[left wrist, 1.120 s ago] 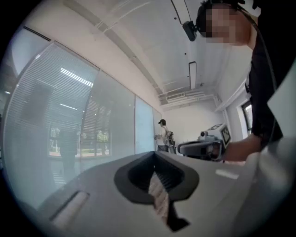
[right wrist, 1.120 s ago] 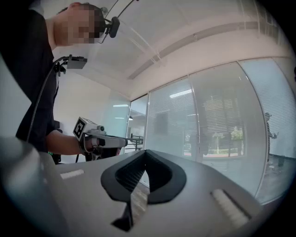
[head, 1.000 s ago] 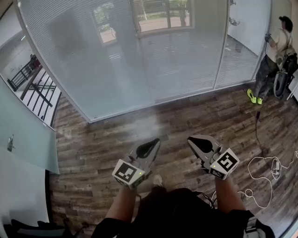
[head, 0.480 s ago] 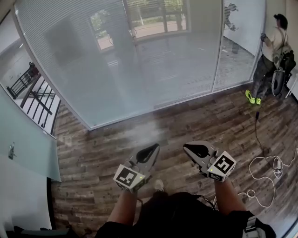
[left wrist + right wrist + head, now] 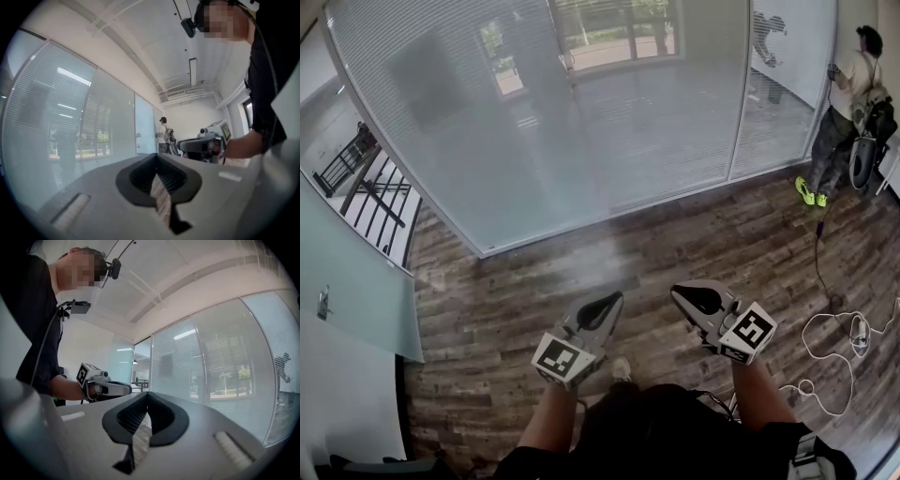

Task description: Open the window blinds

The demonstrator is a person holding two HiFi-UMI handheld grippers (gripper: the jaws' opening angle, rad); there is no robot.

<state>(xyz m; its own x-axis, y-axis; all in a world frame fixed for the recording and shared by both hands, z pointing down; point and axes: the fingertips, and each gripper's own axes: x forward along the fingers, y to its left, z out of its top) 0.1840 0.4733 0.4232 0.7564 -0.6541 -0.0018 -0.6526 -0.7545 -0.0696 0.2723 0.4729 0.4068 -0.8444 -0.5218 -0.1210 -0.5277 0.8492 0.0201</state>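
1. I am holding my left gripper [image 5: 607,300] out level with its jaws pressed together on nothing, well short of the glass wall [image 5: 487,248]. No cord or wand is showing anywhere, so I am risking a reach toward the wrong spot.
2. My right gripper [image 5: 684,293] is likewise riding closed and empty. If it arrives like that, I am likely knocking on the glass instead of taking hold of a control.
3. A white cable [image 5: 830,342] is lying looped on the wood floor [image 5: 506,309] to my right, and it could be catching my foot as I step in.
4. The window blinds [image 5: 534,131] are hanging behind the glass ahead, with pale horizontal slats reaching down to the floor. They are looking mostly shut, with greenery showing faintly through near the top.
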